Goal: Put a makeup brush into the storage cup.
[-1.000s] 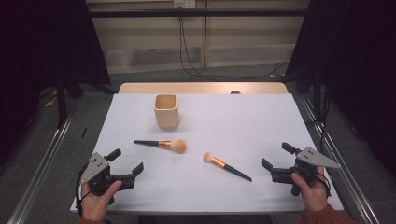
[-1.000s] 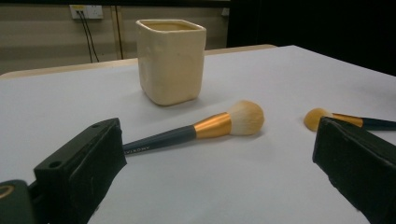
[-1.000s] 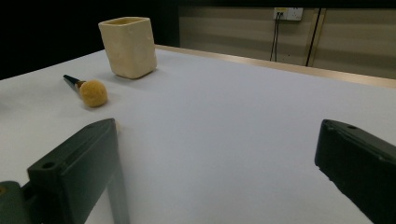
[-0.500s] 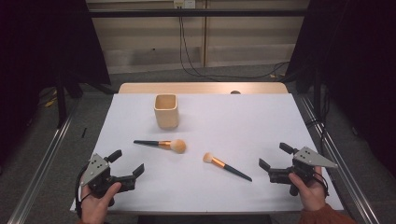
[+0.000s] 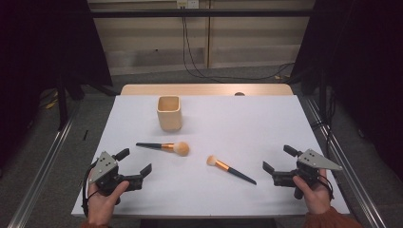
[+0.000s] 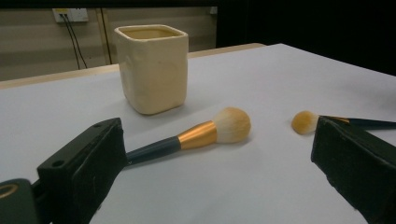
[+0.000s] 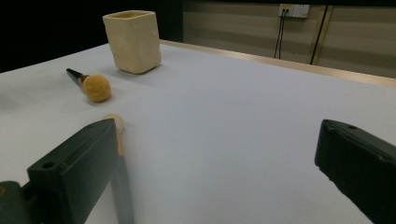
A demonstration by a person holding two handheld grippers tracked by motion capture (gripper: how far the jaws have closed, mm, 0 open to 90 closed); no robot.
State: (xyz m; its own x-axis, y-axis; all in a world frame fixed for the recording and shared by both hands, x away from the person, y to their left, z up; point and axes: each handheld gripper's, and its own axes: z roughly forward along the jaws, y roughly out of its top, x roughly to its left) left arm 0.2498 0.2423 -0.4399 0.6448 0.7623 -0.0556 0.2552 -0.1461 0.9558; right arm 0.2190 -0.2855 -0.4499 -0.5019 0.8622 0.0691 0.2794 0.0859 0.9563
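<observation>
Nearest to us, we hold the left gripper (image 5: 134, 165) low over the near left part of the white tabletop (image 5: 247, 123), its jaws spread wide and grasping nothing; in the left gripper view the two black jaws frame open tabletop. On the other side, the right gripper (image 5: 277, 164) sits near the right edge of the near tabletop, likewise spread apart and empty. Just ahead of the left gripper lies the larger brush (image 5: 164, 147), flat on the tabletop, its dark handle pointing left and its round tan head to the right, apart from the jaws. Between the two grippers lies the smaller brush (image 5: 230, 168), flat as well, its pale head toward the left gripper and its dark handle tip pointing toward the right gripper, near it but not touching. In the right gripper view this handle (image 7: 122, 186) runs beside the left-hand jaw. Farther back, beyond the larger brush, the cream square cup (image 5: 169, 112) stands upright, well apart from both grippers.
</observation>
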